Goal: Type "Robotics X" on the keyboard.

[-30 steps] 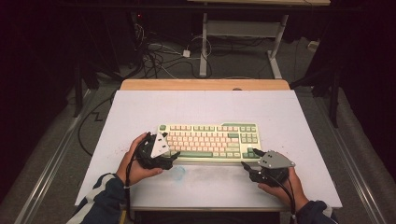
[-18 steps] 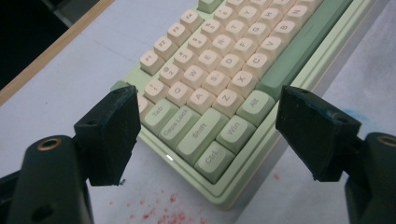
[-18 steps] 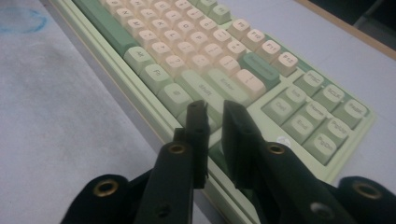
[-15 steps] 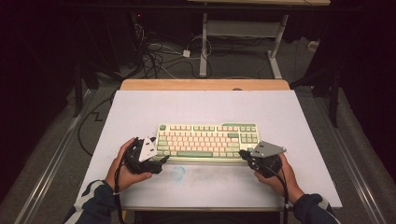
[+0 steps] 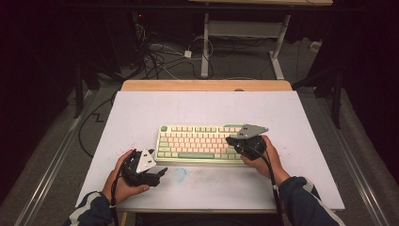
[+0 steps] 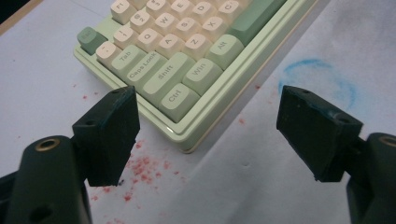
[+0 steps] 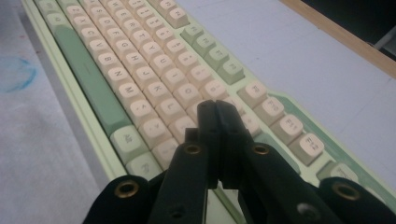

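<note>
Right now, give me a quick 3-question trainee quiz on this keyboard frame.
1. True or false: the left claw is open near the keyboard corner with the Ctrl key.
2. Multiple choice: the right claw is A) wide open over bare table, B) shut, tips over the keys, C) gripping a cable.
3. Fill in: the smudged ring on the white table in front of the keyboard is ____ in colour.

Key: 1 true; 2 B; 3 blue.
</note>
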Demonstrator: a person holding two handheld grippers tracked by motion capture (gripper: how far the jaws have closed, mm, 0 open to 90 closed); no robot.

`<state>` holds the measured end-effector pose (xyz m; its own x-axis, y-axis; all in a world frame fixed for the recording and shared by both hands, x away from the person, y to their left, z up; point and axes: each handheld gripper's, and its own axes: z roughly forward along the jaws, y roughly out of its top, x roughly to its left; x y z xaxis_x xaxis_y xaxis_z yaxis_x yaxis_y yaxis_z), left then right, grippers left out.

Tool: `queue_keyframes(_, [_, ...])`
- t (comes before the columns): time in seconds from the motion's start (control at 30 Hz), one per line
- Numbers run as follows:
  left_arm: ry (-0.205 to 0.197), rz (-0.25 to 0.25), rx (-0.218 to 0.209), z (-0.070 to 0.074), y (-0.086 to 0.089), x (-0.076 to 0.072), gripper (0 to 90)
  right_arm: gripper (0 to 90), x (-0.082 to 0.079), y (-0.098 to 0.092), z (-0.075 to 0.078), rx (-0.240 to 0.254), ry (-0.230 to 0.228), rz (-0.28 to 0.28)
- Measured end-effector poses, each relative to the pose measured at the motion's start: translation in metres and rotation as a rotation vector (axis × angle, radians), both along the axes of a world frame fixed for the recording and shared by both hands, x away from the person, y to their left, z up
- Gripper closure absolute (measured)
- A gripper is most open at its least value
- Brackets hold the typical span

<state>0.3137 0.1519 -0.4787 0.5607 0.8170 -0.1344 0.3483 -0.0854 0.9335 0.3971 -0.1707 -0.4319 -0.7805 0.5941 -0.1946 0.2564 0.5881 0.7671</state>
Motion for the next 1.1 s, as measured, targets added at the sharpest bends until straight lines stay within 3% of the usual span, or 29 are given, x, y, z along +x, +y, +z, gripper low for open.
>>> queue_keyframes(0.2, [0.001, 0.000, -0.011, 0.001, 0.000, 0.001, 20.3, 90.0, 0.012, 0.018, -0.004, -0.024, 0.012, 0.007])
queue_keyframes(0.57, [0.016, -0.015, 0.012, -0.003, -0.002, 0.000, 20.3, 90.0, 0.027, 0.042, -0.014, -0.069, 0.036, 0.004])
queue_keyframes(0.93, [0.025, -0.023, 0.024, -0.005, -0.003, 0.000, 20.3, 90.0, 0.027, 0.053, -0.017, -0.090, 0.032, 0.007])
queue_keyframes(1.0, [0.024, -0.021, 0.027, -0.005, -0.003, 0.000, 20.3, 90.0, 0.027, 0.054, -0.018, -0.123, 0.035, 0.003])
queue_keyframes(1.1, [0.018, -0.018, 0.019, -0.003, -0.002, 0.000, 20.3, 90.0, 0.025, 0.055, -0.017, -0.131, 0.035, 0.007])
